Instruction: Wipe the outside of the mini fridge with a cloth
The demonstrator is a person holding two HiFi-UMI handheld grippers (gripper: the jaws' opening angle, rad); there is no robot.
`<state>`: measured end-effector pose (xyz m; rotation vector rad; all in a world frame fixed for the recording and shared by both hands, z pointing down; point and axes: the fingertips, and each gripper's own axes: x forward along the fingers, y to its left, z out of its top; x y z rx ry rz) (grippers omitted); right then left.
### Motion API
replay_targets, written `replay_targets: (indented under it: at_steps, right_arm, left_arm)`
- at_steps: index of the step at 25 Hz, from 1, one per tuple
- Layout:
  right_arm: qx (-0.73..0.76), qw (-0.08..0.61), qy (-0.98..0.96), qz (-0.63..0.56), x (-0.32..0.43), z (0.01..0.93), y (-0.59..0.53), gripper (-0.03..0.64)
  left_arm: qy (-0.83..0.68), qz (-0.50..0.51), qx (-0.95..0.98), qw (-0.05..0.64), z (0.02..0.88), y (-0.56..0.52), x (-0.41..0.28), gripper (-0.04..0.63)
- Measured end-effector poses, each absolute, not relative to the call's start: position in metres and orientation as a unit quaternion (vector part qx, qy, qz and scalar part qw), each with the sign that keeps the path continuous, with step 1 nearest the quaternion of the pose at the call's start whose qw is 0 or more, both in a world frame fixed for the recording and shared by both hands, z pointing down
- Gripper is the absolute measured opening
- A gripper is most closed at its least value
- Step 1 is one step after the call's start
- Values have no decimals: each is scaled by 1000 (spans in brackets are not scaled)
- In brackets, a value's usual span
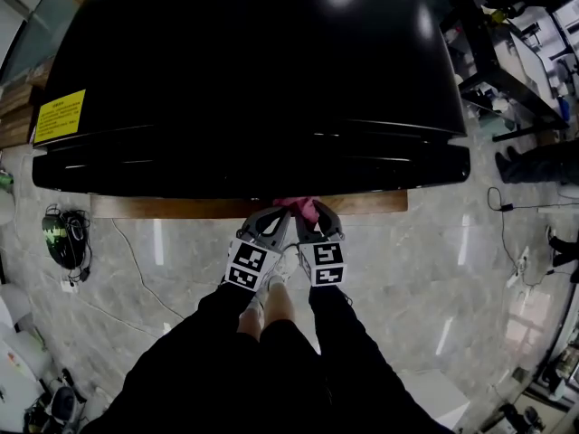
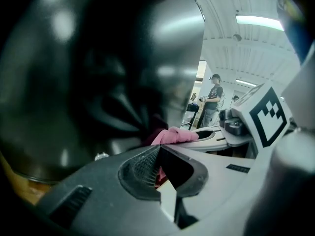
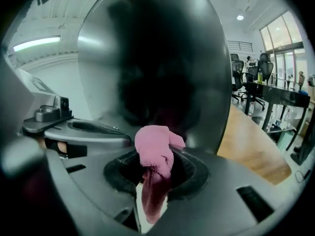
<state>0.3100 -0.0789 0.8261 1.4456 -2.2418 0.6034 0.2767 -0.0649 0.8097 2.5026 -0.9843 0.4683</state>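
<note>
From above, the black mini fridge point(image 1: 253, 61) fills the upper half of the head view. Both grippers sit close together at the foot of its front face. A pink cloth point(image 1: 301, 207) is bunched between their tips. My right gripper point(image 1: 312, 212) is shut on the cloth point(image 3: 154, 149), which bulges over the jaws point(image 3: 155, 163) and hangs down between them, close to the glossy fridge wall point(image 3: 157, 58). My left gripper point(image 1: 279, 213) has its jaws together point(image 2: 160, 154) with a strip of pink between the pads. More cloth point(image 2: 174, 135) shows just past its tip against the fridge point(image 2: 98, 73).
The fridge stands on a low wooden board point(image 1: 181, 207) on a marble floor. A yellow label point(image 1: 60, 116) sits on its top left. Cables and a device point(image 1: 65, 238) lie at the left, a power strip point(image 1: 523, 265) at the right. A person point(image 2: 212, 100) stands far off.
</note>
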Motion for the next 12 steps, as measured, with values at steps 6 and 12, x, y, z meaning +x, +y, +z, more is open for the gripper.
replay_targets:
  at_steps: [6, 12]
  right_arm:
    - [508, 228, -794, 243, 312, 857, -79, 114]
    - [500, 222, -805, 230, 315, 817, -58, 114]
  left_arm:
    - [-365, 174, 889, 216, 809, -60, 265, 6]
    - [-387, 142, 888, 205, 753, -46, 244, 6]
